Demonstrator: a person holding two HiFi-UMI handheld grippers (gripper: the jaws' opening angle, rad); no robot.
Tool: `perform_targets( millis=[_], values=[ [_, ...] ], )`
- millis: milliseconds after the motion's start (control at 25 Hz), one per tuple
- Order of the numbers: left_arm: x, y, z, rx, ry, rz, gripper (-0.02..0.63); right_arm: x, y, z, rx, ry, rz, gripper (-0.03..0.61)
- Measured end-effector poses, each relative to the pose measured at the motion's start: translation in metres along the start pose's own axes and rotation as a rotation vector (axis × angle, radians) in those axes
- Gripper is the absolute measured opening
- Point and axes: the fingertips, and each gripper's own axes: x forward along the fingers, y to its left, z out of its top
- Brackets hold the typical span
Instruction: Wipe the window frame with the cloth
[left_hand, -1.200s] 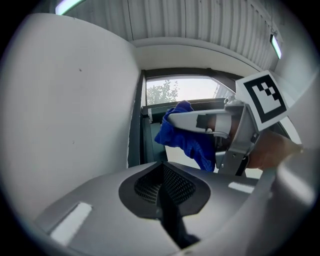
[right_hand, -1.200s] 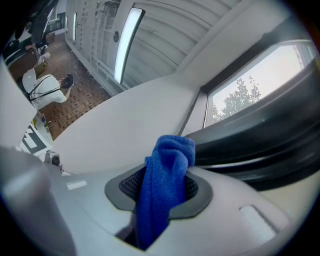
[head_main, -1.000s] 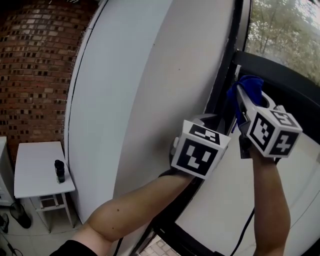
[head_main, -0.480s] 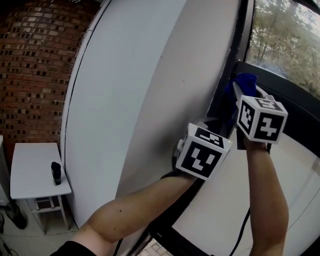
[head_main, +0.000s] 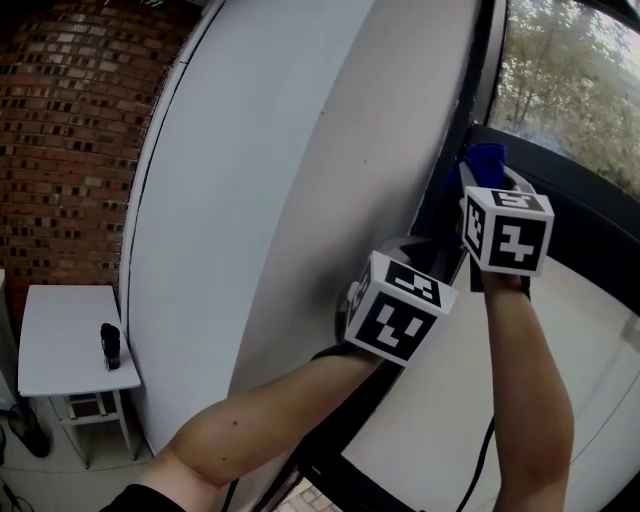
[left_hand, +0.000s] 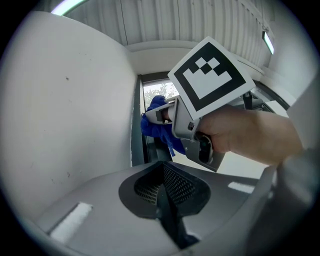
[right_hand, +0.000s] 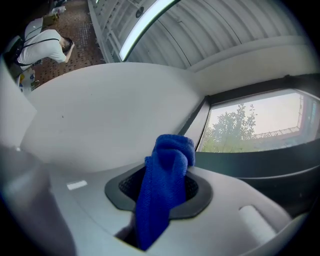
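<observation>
Currently, my right tongs (right_hand: 159, 200) pinch cloth (right_hand: 167, 165), frame (right_hand: 260, 162) just ahead; left tongs (left_hand: 167, 197) closed, empty. Risk: drag pulls cloth loose.

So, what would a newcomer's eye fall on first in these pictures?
The bright blue cloth stands out first, pinched in the jaws of the right gripper at the corner of the dark window frame, upper right in the head view. Next come the black-and-white marker cubes on both grippers; the left gripper hangs lower, beside the white wall, jaws shut and empty.
</observation>
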Motion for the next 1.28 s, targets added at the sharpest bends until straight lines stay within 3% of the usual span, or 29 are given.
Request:
perform_targets(
  millis=[480, 1280],
  values=[
    [0.009, -0.015, -0.005, -0.022, -0.002, -0.028, -0.008, -0.016, -0.017, -0.011, 0.001, 0.018, -0.023, 0.121],
    [0.002, -0.087, 0.010, -0.099, -0.042, -0.227, -0.008, -0.080, -0.080, -0.015, -0.044, 0.120, -0.186, 0.121]
  ],
)
